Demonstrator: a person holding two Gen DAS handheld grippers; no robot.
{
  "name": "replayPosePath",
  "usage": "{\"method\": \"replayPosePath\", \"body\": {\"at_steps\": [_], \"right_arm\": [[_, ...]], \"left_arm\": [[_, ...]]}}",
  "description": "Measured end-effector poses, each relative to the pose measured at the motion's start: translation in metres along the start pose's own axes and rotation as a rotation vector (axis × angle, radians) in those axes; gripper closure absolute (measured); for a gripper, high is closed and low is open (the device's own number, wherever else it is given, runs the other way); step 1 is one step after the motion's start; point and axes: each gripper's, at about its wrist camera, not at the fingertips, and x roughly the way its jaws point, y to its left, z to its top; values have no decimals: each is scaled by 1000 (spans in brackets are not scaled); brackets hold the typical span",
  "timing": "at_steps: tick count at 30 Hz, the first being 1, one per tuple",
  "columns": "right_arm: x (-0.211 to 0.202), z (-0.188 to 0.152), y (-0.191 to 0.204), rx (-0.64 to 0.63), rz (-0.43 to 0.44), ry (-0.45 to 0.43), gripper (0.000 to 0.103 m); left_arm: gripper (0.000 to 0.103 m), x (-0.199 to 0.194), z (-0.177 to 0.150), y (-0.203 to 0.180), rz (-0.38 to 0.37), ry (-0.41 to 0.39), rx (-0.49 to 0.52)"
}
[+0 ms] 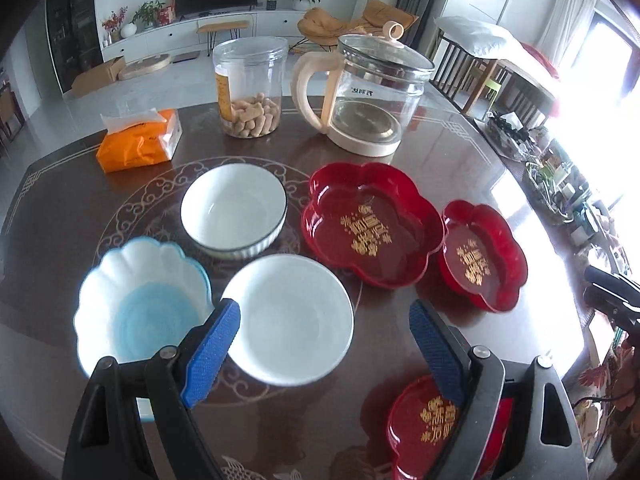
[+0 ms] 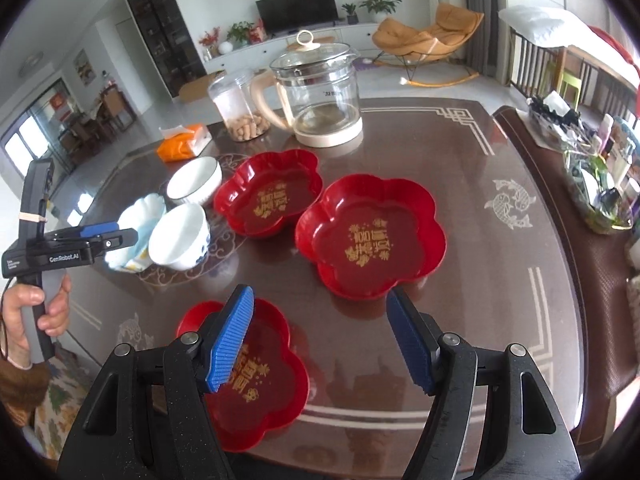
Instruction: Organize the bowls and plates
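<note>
Three red flower-shaped plates lie on the dark table: a far one (image 1: 372, 224) (image 2: 268, 198), a right one (image 1: 482, 254) (image 2: 370, 234), and a near one (image 1: 424, 424) (image 2: 260, 376). A plain white bowl (image 1: 288, 318) (image 2: 180, 236), a black-rimmed white bowl (image 1: 234, 210) (image 2: 194, 180) and a scalloped blue-white bowl (image 1: 140, 304) (image 2: 138, 224) stand to the left. My left gripper (image 1: 324, 344) (image 2: 100, 232) is open and empty above the plain bowl. My right gripper (image 2: 320, 340) is open and empty above the near plate's right edge.
A glass kettle (image 1: 368, 92) (image 2: 320, 96), a clear jar of snacks (image 1: 250, 88) (image 2: 236, 108) and an orange tissue pack (image 1: 138, 140) (image 2: 184, 142) stand at the table's far side. A cluttered side table (image 2: 592, 168) is at the right.
</note>
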Motion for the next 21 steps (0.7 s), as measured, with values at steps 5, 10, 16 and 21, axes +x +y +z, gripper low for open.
{"method": "replayPosePath", "body": {"at_steps": [5,10,16,21], "right_arm": [[52,63,-13,36,43,65,30],[119,109,-17,13,78,159,32],[179,123,-5,-96,58,248,53],[205,117,2,-166,48,292,53]], "left_arm": [[19,37,63,7,43,-9,-15],[36,89,102,7,45,70,-6],[52,139,121,-11,66,129,83],[53,166,127,-23,106,162,136]]}}
